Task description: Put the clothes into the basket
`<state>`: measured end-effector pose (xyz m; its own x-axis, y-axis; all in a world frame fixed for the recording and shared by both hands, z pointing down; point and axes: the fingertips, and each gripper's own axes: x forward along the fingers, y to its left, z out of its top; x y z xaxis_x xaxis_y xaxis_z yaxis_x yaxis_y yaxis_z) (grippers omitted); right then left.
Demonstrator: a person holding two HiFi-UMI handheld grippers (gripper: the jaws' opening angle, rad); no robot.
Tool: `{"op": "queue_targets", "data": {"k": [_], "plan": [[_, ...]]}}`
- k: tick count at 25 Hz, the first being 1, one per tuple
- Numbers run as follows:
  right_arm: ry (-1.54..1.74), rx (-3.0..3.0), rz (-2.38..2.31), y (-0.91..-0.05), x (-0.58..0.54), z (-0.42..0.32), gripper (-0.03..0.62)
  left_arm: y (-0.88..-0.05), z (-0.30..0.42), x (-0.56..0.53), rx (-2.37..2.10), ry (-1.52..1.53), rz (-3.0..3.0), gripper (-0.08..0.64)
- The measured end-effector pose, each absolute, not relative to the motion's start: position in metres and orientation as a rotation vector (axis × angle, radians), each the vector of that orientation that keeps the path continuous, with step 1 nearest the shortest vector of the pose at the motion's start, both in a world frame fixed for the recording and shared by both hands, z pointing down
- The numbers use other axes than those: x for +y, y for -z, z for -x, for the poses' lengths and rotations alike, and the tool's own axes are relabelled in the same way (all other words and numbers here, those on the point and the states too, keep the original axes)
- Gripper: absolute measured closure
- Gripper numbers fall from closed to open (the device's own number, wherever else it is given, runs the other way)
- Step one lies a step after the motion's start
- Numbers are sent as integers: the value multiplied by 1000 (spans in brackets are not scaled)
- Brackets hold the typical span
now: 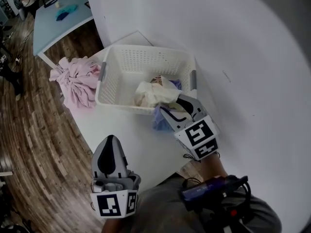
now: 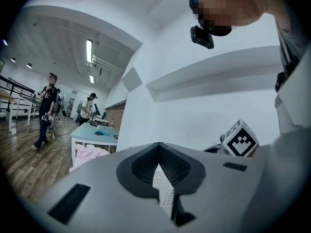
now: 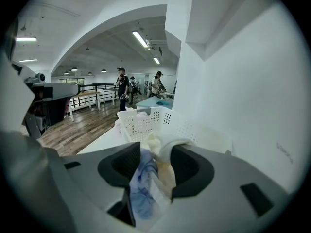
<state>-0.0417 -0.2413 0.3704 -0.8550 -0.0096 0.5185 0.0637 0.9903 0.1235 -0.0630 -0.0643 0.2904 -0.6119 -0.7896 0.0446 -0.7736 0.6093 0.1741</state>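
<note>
The right gripper [image 3: 155, 153] has its jaws apart. A blue cloth [image 3: 141, 186] and a cream cloth [image 3: 164, 147] lie loosely between the jaws, and the pads do not squeeze them. In the head view this gripper [image 1: 167, 111] points down at the near right corner of the white basket [image 1: 146, 48]. The cream cloth [image 1: 153, 92] lies bunched inside that corner, while the blue cloth [image 1: 159, 121] hangs at the near wall, just beside the jaws.

The left gripper [image 2: 158, 147] has its jaws closed together at the tips, with nothing between them. It is held low at the near edge of the white table [image 1: 141, 147], well apart from the basket, and points level toward it.

A heap of pink clothes [image 1: 77, 79] lies on the table, touching the left wall of the basket and hanging partly over the table edge. Beyond it are a wooden floor [image 1: 34, 130] and a pale blue table [image 1: 58, 28]. Some people [image 3: 122, 86] stand far away in the room.
</note>
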Motion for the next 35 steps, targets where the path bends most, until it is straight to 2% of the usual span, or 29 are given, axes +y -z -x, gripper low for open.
{"op": "queue_targets", "data": {"k": [15,30,32,35], "plan": [[10,-2599,-80,-429,-217,-30,374,-319,19,-60,-2578,127,-1407,552],[-19,-2461,-47,-576,-214,-18,294,-388,52,-58,-2525,27,-1261,552],[-26,-2429,-45,-591,-215,-16,263,-391,56,-59,-2527,17,-1251,552],[-3,-2392,-59,-598,-216,-14,253,-393,57,-58,-2531,14,-1241,552]]}}
